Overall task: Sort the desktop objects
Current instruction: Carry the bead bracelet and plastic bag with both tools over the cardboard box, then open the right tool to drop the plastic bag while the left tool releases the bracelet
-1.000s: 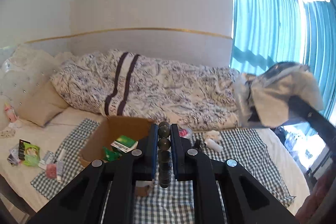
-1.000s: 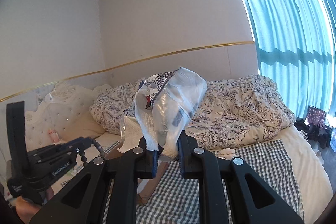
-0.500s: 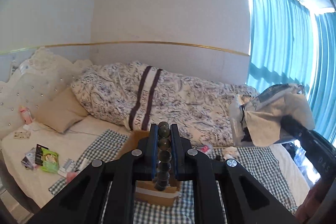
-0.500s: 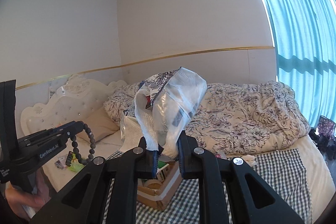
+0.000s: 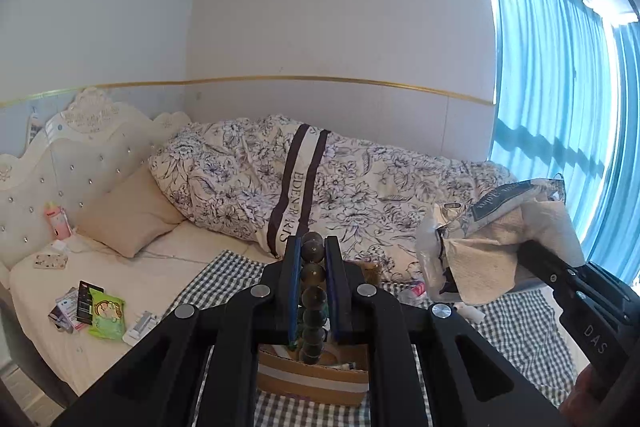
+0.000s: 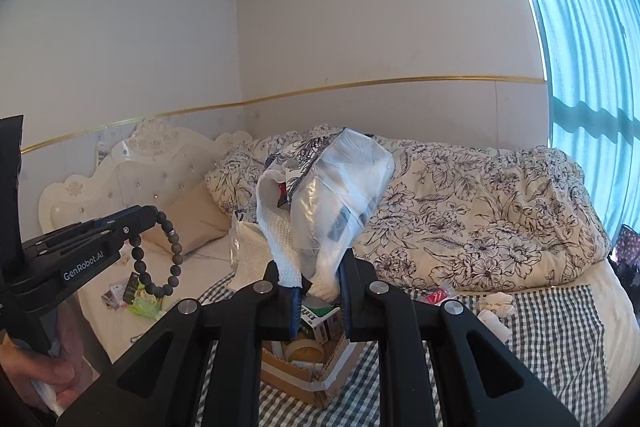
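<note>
While the left gripper (image 5: 312, 259) pinches a bead bracelet (image 6: 158, 255) and the right gripper (image 6: 320, 291) clamps a plastic bag (image 6: 340, 195), both hover above the cardboard box (image 6: 308, 379) below, probably awaiting lowering and release.

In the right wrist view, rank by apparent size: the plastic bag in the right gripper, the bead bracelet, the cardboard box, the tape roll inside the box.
1. plastic bag, though nearness to the camera inflates it
2. cardboard box, partly hidden by the gripper
3. bead bracelet
4. tape roll
</note>
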### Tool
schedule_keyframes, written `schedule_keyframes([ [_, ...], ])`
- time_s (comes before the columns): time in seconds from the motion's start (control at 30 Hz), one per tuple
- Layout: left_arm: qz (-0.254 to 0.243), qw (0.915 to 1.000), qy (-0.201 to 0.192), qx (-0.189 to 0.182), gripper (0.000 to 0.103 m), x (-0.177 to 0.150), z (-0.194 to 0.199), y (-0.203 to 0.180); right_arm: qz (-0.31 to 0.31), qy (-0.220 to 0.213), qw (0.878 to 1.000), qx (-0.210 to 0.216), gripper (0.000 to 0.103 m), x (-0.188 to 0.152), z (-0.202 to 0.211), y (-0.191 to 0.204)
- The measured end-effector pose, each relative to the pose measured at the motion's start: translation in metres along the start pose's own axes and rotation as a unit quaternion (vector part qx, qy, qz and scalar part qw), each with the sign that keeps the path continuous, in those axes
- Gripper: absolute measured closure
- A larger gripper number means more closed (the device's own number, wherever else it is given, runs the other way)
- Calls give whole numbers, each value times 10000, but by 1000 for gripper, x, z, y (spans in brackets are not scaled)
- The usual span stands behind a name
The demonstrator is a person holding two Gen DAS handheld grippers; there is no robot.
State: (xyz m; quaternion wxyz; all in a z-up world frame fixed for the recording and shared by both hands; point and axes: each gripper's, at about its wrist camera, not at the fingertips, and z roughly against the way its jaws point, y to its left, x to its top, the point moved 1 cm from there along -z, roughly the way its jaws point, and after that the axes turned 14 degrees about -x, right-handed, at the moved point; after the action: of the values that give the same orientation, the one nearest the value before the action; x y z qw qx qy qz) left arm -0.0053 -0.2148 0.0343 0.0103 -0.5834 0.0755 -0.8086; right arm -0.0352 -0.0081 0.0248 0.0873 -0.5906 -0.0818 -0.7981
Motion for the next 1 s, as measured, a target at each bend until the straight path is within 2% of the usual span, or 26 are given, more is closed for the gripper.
schedule_keyframes([
  [0.27,147,9996,251,37,92,-10,-50,34,253,454,9986,53,89,-15,-65,27],
  [0.53,252,9984,507,-14,92,-28,-100,58,585,903,9942,71,89,-46,-121,48],
  [1.0,485,9902,1297,-177,92,-80,-182,84,979,1707,9804,139,88,-97,-206,61],
])
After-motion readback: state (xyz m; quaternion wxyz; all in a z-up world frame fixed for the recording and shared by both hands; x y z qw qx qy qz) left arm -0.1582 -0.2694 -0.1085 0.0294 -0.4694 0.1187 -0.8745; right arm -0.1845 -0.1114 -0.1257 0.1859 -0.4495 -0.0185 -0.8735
